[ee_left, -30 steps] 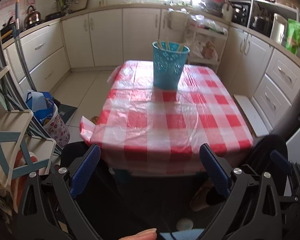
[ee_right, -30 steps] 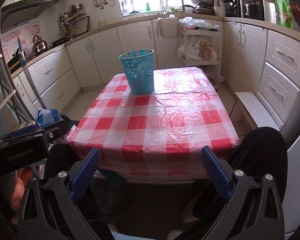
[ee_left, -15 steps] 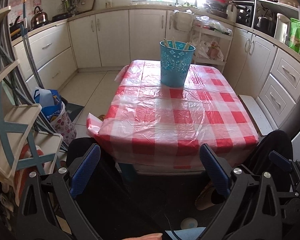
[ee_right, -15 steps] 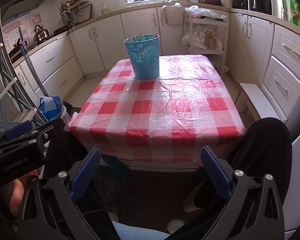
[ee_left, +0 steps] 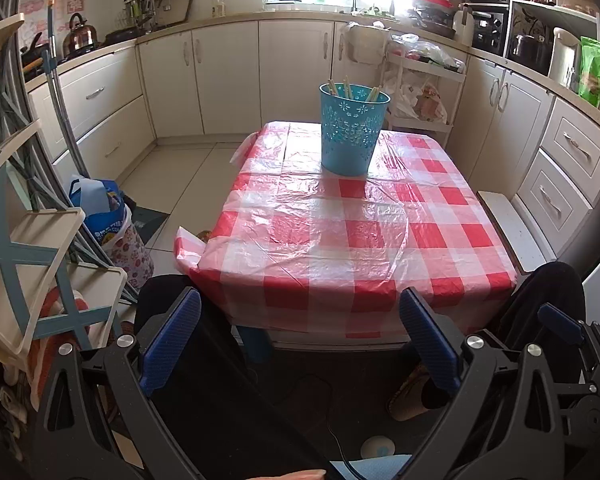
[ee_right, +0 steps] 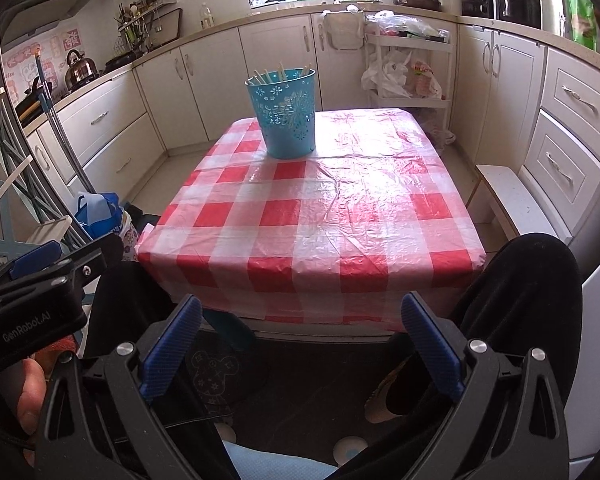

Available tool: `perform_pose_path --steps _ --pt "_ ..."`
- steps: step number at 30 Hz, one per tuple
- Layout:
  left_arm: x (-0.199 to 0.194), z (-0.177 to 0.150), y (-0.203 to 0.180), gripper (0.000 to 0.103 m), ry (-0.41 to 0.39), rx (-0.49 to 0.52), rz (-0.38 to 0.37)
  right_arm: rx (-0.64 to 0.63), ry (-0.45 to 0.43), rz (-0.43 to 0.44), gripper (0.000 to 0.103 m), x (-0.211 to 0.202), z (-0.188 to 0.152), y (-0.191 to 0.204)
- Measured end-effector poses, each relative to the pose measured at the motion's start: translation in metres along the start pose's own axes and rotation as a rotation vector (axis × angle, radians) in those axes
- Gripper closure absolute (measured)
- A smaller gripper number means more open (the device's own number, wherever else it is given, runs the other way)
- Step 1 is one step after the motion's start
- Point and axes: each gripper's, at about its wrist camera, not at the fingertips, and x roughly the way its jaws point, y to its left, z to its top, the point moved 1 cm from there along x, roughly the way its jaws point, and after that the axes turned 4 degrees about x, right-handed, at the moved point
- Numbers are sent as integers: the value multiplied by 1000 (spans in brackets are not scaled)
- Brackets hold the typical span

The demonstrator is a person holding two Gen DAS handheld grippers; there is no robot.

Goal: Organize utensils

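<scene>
A blue perforated bucket [ee_left: 354, 132] [ee_right: 285, 114] stands at the far end of a table under a red-and-white checked cloth [ee_left: 340, 232] [ee_right: 320, 216]. Several pale utensil handles [ee_left: 346, 87] [ee_right: 280, 70] stick out of its top. My left gripper [ee_left: 300, 312] hangs open below the table's near edge, nothing between its blue pads. My right gripper [ee_right: 300, 318] is likewise open and empty, low in front of the near edge. The left gripper's body [ee_right: 36, 292] shows at the left of the right wrist view.
A person's dark-clothed knees [ee_right: 528, 280] flank the near edge. White cabinets [ee_left: 228, 76] ring the room. A folding rack [ee_left: 32, 248] and a blue bag [ee_left: 104, 216] stand left. A white step stool [ee_right: 516, 200] sits right of the table; a trolley [ee_left: 420, 92] stands behind.
Both grippers have pulled back and tilted up from the table, so the bucket looks smaller and farther off. Both stayed open and empty.
</scene>
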Motion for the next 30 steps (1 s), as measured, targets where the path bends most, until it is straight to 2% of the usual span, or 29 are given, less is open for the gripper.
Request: perform_pose_path --steps 27,30 --pt "-3 0 -2 8 -3 14 0 -4 6 -2 7 1 -1 -1" --pt "-1 1 -2 8 7 12 -16 -3 6 -2 7 1 -2 -2"
